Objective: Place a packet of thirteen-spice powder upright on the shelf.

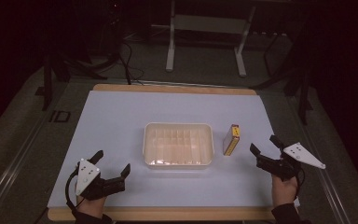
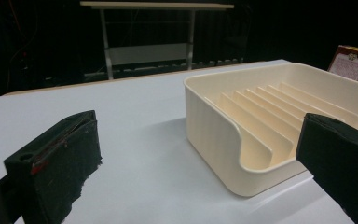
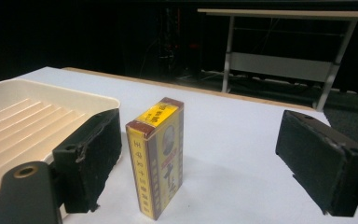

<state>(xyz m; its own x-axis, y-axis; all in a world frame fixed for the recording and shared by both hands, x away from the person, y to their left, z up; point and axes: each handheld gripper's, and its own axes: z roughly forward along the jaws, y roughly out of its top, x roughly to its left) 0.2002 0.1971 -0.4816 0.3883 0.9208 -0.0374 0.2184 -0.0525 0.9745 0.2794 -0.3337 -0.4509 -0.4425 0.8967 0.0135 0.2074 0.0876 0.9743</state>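
A cream plastic tray (image 1: 178,144) with ribbed dividers sits in the middle of the white table. Just right of it a small yellow and dark red box (image 1: 231,139) stands on its long edge. My left gripper (image 1: 112,164) is near the front left of the table, open, nothing between its jaws; the tray (image 2: 279,121) lies ahead of it to the right. At the front right my right gripper (image 1: 264,144) is open and points at the box (image 3: 157,156), which stands ahead of the jaws, nearer the left one, untouched.
The white sheet (image 1: 121,116) covers a wood-edged table (image 1: 168,88). A metal stand (image 1: 205,42) and cables (image 1: 126,60) are on the dark floor beyond the far edge. The box top (image 2: 353,61) peeks over the tray's far wall.
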